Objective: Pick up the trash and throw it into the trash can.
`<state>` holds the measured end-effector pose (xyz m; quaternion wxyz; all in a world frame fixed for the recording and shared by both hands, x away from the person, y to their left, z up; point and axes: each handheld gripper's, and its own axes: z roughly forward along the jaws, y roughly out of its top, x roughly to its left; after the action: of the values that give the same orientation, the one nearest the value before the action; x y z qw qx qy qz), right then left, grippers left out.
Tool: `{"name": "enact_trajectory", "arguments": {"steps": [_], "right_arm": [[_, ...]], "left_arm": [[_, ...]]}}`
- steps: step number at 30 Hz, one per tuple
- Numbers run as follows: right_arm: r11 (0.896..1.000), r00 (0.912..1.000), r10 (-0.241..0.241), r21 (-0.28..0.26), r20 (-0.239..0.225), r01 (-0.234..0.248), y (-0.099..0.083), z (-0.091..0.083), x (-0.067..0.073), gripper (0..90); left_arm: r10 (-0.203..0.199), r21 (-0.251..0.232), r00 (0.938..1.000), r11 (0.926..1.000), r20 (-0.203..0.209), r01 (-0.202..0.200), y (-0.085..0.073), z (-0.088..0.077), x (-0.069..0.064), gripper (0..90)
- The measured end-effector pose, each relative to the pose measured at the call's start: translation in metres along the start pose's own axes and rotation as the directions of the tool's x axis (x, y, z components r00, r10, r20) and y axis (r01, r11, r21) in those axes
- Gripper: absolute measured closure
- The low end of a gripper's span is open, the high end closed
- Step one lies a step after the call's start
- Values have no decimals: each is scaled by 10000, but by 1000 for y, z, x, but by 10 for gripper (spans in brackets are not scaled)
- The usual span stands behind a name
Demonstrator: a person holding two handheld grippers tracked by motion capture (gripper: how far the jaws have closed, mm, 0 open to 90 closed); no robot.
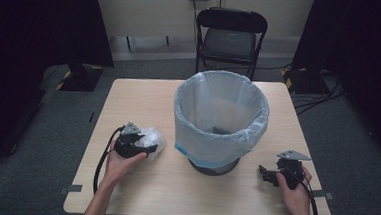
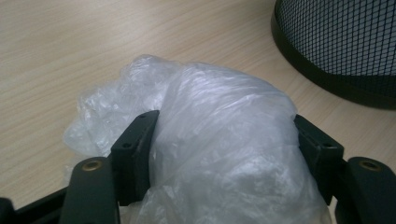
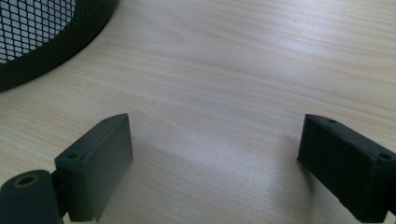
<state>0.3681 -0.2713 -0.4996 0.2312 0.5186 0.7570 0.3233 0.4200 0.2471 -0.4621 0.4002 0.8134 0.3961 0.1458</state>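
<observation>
Where the left gripper sits low on the wooden table, a crumpled clear plastic bag lies bunched between its 2 jaws; the left gripper view shows the plastic bag bulging up and forward past both black pads, which press against its sides, so the jaws are pinching the bag, which rests on the tabletop. Bag and gripper sit left of the wire-mesh wastebasket, near its base but apart from it. Left hand wraps the gripper body from behind, forearm coming in from the bottom edge, cable looping to its left. Right gripper rests at the table's near right, held by the right hand, jaws pointing left toward the basket's base. Right gripper view: jaws spread wide over bare wood, nothing between them. Basket stands mid-table, lined with a translucent bag folded over its rim. No legible writing or labels anywhere.
</observation>
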Motion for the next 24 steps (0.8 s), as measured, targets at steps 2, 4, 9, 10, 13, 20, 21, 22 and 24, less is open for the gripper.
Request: {"name": "enact_trajectory", "arguments": {"steps": [2, 4, 9, 10, 13, 20, 21, 22, 24], "right_arm": [[10000, 10000, -10, -3, 1, 10, 0, 0, 0, 90], [10000, 10000, -11, -2, -1, 11, 0, 0, 0, 90], [10000, 10000, -11, -3, 0, 11, 0, 0, 0, 90], [10000, 10000, -11, -3, 0, 11, 0, 0, 0, 90], [10000, 10000, -12, -3, 3, 12, 0, 0, 0, 90], [10000, 10000, -11, -4, 2, 11, 0, 0, 0, 90], [10000, 10000, -10, -3, 0, 10, 0, 0, 0, 90], [10000, 10000, -12, -2, 0, 12, 0, 0, 0, 90], [10000, 10000, -1, -1, 0, 1, 0, 0, 0, 91]], "left_arm": [[-99, -67, 9999, 9999, 57, 99, 0, -1, 1, 345], [-187, -217, 9998, 9996, 71, 188, 1, -4, 2, 348], [-482, -769, 9976, 9957, 501, 520, 7, -17, 1, 351], [-482, -769, 9976, 9957, 501, 520, 7, -17, 1, 351], [-132, -1340, 9976, 9907, 673, 221, 20, -29, -9, 351], [70, -1728, 9964, 9849, 846, 77, 37, -39, -14, 351], [142, -1891, 9966, 9819, 817, 15, 42, -42, -15, 351], [270, -1951, 9965, 9807, 787, -112, 45, -45, -16, 351], [424, -2184, 9962, 9756, 767, -247, 52, -50, -16, 352]]}}
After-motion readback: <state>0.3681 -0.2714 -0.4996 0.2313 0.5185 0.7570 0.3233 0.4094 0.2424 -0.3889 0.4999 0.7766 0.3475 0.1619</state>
